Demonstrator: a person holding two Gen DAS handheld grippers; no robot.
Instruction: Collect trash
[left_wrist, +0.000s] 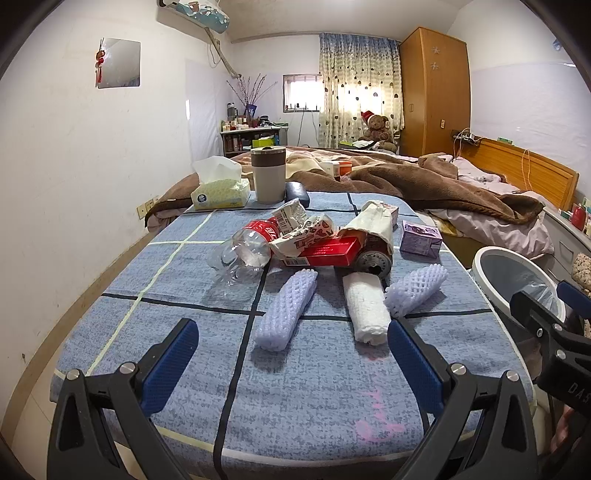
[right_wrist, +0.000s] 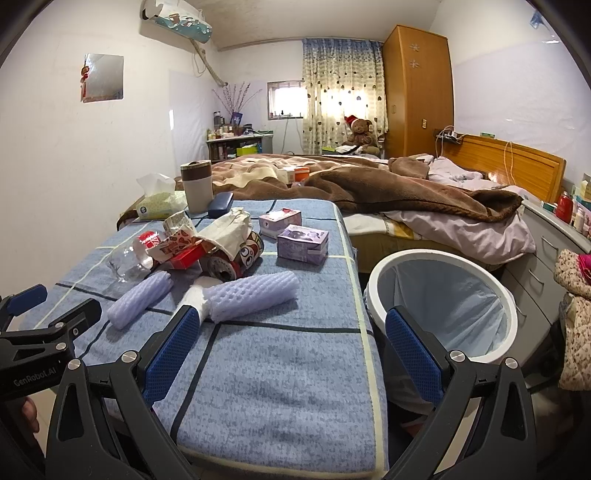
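Both tongs, left and right, spread wide, empty. Trash heaped mid-surface: crushed clear plastic bottle, lavender foam-net sleeves. White round lined bin stands beside the surface edge. Risk: springy sleeve slips from grip; bottle rolls off.

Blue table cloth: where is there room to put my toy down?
The near cloth, between both tools and the foam sleeves, is bare. So is the left side beside the plastic bottle. The middle is crowded.

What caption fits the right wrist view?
Open right gripper hovers between littered blue cloth and lined trash bin.
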